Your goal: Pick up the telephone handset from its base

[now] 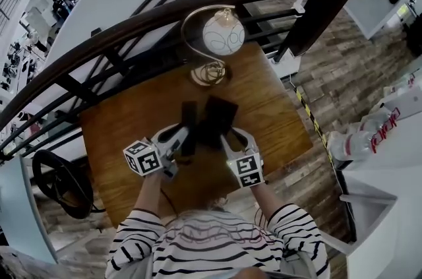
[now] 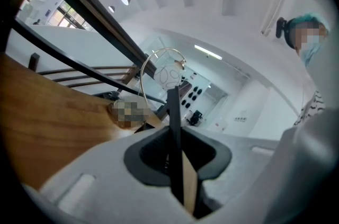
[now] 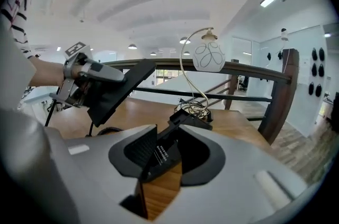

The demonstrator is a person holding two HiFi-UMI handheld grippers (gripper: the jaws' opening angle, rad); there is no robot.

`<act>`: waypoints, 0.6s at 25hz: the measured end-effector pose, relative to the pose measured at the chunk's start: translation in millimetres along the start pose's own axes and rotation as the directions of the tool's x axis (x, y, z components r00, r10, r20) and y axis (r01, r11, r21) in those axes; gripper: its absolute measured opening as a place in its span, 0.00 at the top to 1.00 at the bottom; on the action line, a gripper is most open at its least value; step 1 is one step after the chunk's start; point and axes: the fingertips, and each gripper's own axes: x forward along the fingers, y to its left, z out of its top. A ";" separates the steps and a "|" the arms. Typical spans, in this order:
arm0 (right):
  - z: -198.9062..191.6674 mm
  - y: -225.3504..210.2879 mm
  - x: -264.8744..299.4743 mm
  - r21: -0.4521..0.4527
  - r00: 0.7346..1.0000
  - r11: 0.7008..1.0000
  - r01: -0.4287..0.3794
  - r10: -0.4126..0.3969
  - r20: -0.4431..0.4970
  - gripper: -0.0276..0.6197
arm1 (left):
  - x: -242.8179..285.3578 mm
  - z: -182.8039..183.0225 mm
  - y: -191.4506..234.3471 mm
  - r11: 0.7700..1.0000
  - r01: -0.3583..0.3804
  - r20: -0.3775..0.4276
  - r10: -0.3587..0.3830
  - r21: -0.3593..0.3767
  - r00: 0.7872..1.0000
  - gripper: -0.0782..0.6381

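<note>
Two black telephone parts are held above the wooden table (image 1: pixel 125 132). My left gripper (image 1: pixel 186 140) is shut on a thin flat black panel (image 1: pixel 189 118). The left gripper view shows that panel (image 2: pixel 174 127) edge-on between the jaws. In the right gripper view the same panel (image 3: pixel 119 91) tilts in the air, with the left gripper (image 3: pixel 87 80) on it. My right gripper (image 1: pixel 227 138) is shut on a wider black piece (image 1: pixel 221 117). That piece (image 3: pixel 167 151) carries a small white-print label and lies slanted between the jaws. I cannot tell which part is the handset.
A lamp with a white globe (image 1: pixel 223 33) on a curved brass stem stands at the table's far edge, with cable coiled at its foot (image 3: pixel 195 109). A dark curved railing (image 1: pixel 132 24) runs just behind the table. A black cord (image 3: pixel 103 132) lies on the tabletop.
</note>
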 end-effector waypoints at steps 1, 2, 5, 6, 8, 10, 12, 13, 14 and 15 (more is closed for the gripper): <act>4.5 2.9 -7.1 0.006 1.000 1.000 0.002 -0.002 0.015 0.77 | -4.8 -1.6 -4.1 1.000 -0.007 0.007 0.007 0.004 1.000 0.79; 9.0 5.9 -14.2 0.013 1.000 1.000 0.002 -0.002 0.030 0.80 | -9.3 -3.3 -8.5 1.000 -0.012 0.012 0.012 0.007 1.000 0.79; 21.4 14.6 -35.0 0.027 0.997 1.000 0.003 -0.005 0.080 0.85 | -22.2 -7.7 -23.2 1.000 -0.021 0.028 0.020 0.014 0.999 0.79; 25.6 17.1 -41.9 0.028 0.995 1.000 0.005 -0.008 0.098 0.87 | -26.5 -8.9 -28.3 1.000 -0.023 0.034 0.023 0.016 0.999 0.79; 35.2 22.3 -55.8 0.033 0.992 0.999 0.003 -0.008 0.129 0.92 | -34.6 -10.6 -37.9 0.999 -0.029 0.048 0.028 0.020 0.998 0.79; 41.9 27.9 -68.9 0.042 0.988 0.999 -0.006 -0.001 0.154 0.95 | -42.4 -12.4 -46.8 0.999 -0.035 0.062 0.033 0.025 0.998 0.79; 46.3 33.0 -80.6 0.049 0.985 0.999 -0.016 0.007 0.175 0.95 | -50.0 -14.7 -55.2 0.999 -0.041 0.072 0.038 0.029 0.997 0.79; 48.4 35.2 -86.0 0.051 0.983 0.998 -0.021 0.011 0.184 0.95 | -53.6 -15.9 -59.3 0.999 -0.043 0.077 0.041 0.030 0.996 0.79; 50.1 37.4 -91.1 0.054 0.982 0.998 -0.025 0.014 0.191 0.95 | -57.3 -17.3 -63.4 0.998 -0.046 0.082 0.043 0.032 0.996 0.79; 51.5 39.8 -96.1 0.057 0.980 0.998 -0.030 0.019 0.196 0.95 | -61.2 -18.9 -67.7 0.998 -0.049 0.087 0.046 0.033 0.995 0.79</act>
